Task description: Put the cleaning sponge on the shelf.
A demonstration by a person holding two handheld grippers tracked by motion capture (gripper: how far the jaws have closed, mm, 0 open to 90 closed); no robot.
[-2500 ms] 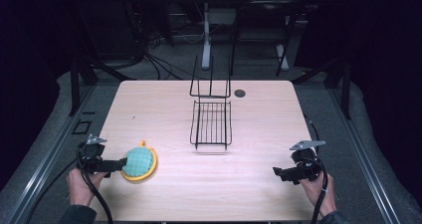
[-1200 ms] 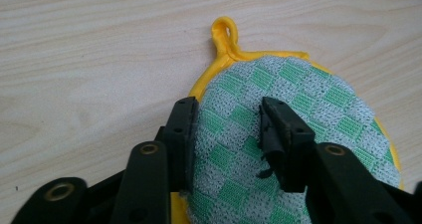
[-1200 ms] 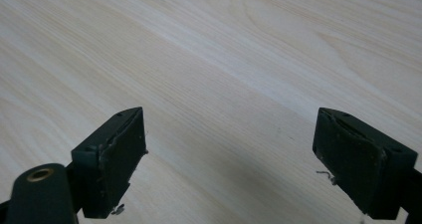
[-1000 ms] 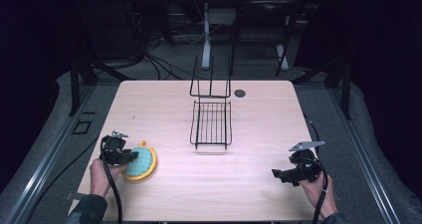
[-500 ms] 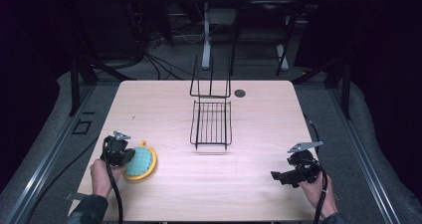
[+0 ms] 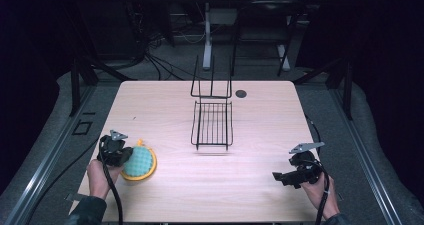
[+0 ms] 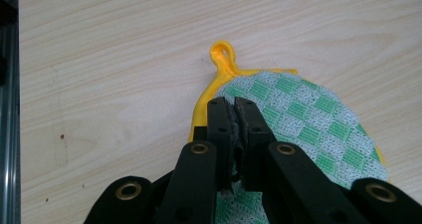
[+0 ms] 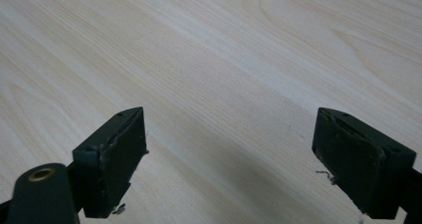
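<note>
- High view: the potholder (image 6: 138,163) is lying flat on the table (image 6: 260,195), well to the near left of the wire rack (image 6: 212,122), which is standing empty at the table's middle. The left gripper (image 6: 125,157) is sitting at the potholder's left edge, its jaws having just been closing on that edge, with the cloth between them. The right gripper (image 6: 280,176) is waiting well to the near right of the rack, holding nothing.
- Left gripper view: the jaws are standing almost together, pinching the potholder (image 7: 318,124) by its yellow rim near the hanging loop (image 7: 222,51). The pad's green check face is spreading out to the right of the jaws and is lying on the wood, so the grasp looks made but the lift is not yet begun.
- Right gripper view: the jaws of the right gripper (image 8: 229,134) are standing wide apart over bare table (image 8: 224,59), with nothing between them.
- Judgement: picking up is at its first stage. The grip seems done; raising the potholder and carrying it away, likely toward the rack, is all remaining.
</note>
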